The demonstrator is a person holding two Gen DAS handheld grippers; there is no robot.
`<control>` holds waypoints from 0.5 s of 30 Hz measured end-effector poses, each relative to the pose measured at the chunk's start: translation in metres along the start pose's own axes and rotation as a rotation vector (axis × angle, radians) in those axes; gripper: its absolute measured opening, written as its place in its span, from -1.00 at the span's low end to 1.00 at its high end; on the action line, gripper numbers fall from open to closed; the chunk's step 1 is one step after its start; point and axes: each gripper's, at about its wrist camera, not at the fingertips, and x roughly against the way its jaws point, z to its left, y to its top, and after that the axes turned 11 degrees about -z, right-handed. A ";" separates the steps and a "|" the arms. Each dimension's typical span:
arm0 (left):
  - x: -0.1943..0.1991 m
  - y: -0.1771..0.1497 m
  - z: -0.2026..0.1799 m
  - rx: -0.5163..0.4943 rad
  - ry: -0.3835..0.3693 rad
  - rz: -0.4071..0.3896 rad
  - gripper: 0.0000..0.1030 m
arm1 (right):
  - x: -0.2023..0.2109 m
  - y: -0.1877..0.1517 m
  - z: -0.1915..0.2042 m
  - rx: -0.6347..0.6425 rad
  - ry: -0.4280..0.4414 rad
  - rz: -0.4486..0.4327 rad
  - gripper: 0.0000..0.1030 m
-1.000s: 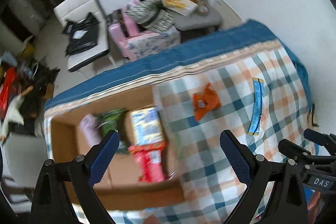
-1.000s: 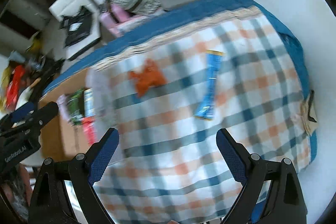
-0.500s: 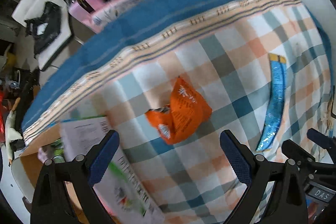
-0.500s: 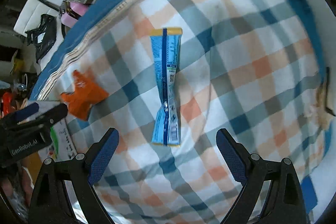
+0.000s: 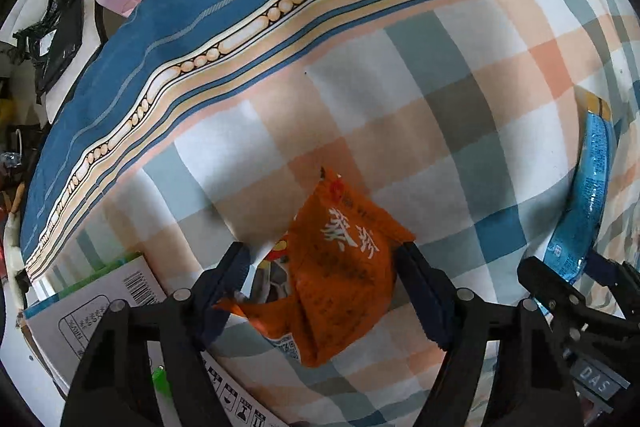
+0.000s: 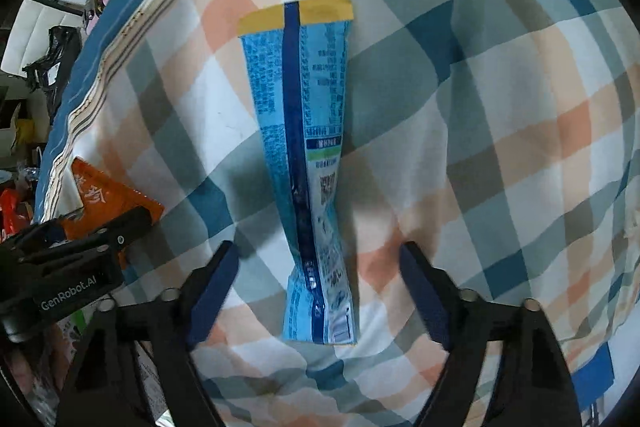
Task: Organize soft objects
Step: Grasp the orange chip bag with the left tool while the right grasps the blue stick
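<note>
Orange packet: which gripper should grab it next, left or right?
Left. The left gripper already straddles the orange packet, jaws open on either side. The right gripper is lined up on the blue packet instead.

The crumpled snack packet (image 5: 340,275) lies on the checked cloth (image 5: 400,107), sitting between the left gripper's (image 5: 324,279) spread fingers. At its 8 o'clock the printed box (image 5: 100,307) rests at the cloth's edge. At 3 o'clock, well apart, the long sachet (image 6: 308,163) lies flat, its near end between the right gripper's (image 6: 316,283) parted fingers.
</note>
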 end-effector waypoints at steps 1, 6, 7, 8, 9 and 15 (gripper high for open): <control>0.000 -0.001 -0.002 -0.005 0.002 -0.007 0.38 | -0.002 0.000 -0.001 -0.002 -0.003 0.001 0.39; 0.001 -0.005 -0.013 -0.005 -0.019 -0.013 0.07 | -0.007 -0.004 0.000 -0.002 -0.041 -0.022 0.04; 0.001 -0.006 -0.016 -0.013 -0.011 -0.017 0.05 | -0.007 -0.002 -0.001 -0.002 -0.046 -0.024 -0.02; 0.002 -0.006 -0.019 -0.018 -0.007 -0.021 0.03 | -0.007 -0.002 -0.002 -0.002 -0.049 -0.027 -0.08; 0.002 -0.007 -0.021 -0.018 -0.005 -0.023 0.00 | -0.007 -0.003 -0.002 0.000 -0.053 -0.029 -0.11; 0.009 -0.011 -0.028 -0.022 0.014 -0.047 -0.05 | 0.000 -0.002 -0.003 0.023 -0.076 -0.044 -0.52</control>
